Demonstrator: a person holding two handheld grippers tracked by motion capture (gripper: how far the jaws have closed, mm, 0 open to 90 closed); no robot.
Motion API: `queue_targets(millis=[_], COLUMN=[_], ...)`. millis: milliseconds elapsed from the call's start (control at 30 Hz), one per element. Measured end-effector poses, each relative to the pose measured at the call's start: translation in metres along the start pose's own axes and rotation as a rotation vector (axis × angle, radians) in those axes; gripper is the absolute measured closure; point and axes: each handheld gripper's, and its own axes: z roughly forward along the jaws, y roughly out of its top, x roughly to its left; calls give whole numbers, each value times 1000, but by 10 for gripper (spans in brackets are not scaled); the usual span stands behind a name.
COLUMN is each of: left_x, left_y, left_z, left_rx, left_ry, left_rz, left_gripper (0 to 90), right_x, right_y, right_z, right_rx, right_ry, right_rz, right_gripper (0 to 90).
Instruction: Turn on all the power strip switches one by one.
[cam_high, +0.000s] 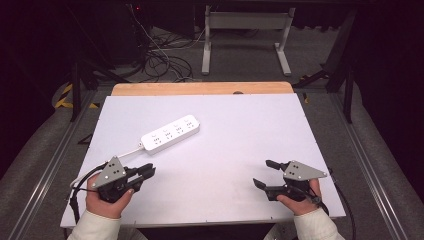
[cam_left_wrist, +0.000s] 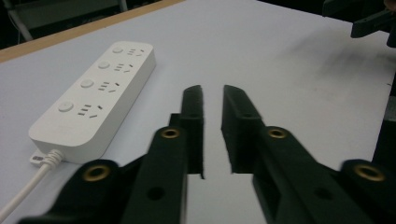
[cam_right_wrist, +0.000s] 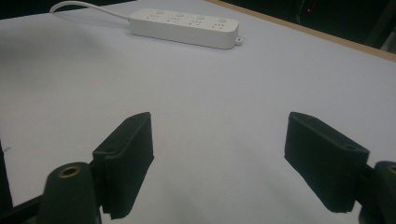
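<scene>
**White power strip waiting between two idle grippers**

White sheeting is covering the table (cam_high: 225, 150), with a strip of bare wood showing along its far edge. Beyond it, a dark room is holding a pale metal frame and a tangle of cables on the floor.

Lying on the far left part of the sheet is the power strip (cam_high: 170, 133), angled, with its white cord (cam_high: 127, 151) running back toward the person's left hand. Nothing is plugged into it.

Both hands are resting near the front edge, well apart. The left gripper (cam_high: 146, 173) is pointing toward the near end of the strip, its jaws standing almost together with a thin gap and nothing between them. The right gripper (cam_high: 265, 173) is holding its jaws wide and is gripping nothing.

By the look of it, the work is only at the approach: the next move is probably calling for the left jaws to widen before reaching for the strip.
</scene>
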Motion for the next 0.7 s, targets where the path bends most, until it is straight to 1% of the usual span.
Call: queue_targets(millis=[33, 67, 100, 200, 333, 367, 500, 600, 633, 667, 700], left_x=[0, 1, 2, 4, 5, 6, 10, 15, 17, 19, 21], left_y=[2, 3, 6, 12, 21, 23, 31, 36, 38, 39, 41], left_z=[-1, -1, -2, -2, 0, 0, 2, 4, 5, 5, 6], left_rx=[7, 8, 15, 22, 38, 38, 40, 48, 53, 52, 54], left_ry=[-1, 2, 2, 1, 3, 13, 7, 19, 18, 24, 20], left_rz=[2, 7, -4, -13, -9, -3, -27, -27, -41, -36, -44], left_gripper=[881, 881, 895, 896, 896, 896, 896, 896, 896, 896, 896], right_x=[0, 0, 0, 1, 1, 1, 0, 0, 0, 0, 0], right_y=[0, 0, 0, 0, 0, 0, -1, -1, -1, -1, -1], right_z=[0, 0, 0, 1, 1, 1, 1, 1, 1, 1, 1], right_rx=[-1, -1, -2, -2, -2, -1, 1, 3, 2, 2, 2], right_ry=[0, 0, 2, 6, 8, 7, 11, 13, 13, 13, 13], right_rz=[1, 1, 1, 3, 5, 4, 5, 4, 4, 4, 4], right_gripper=[242, 242, 242, 242, 244, 244, 246, 247, 246, 246, 246])
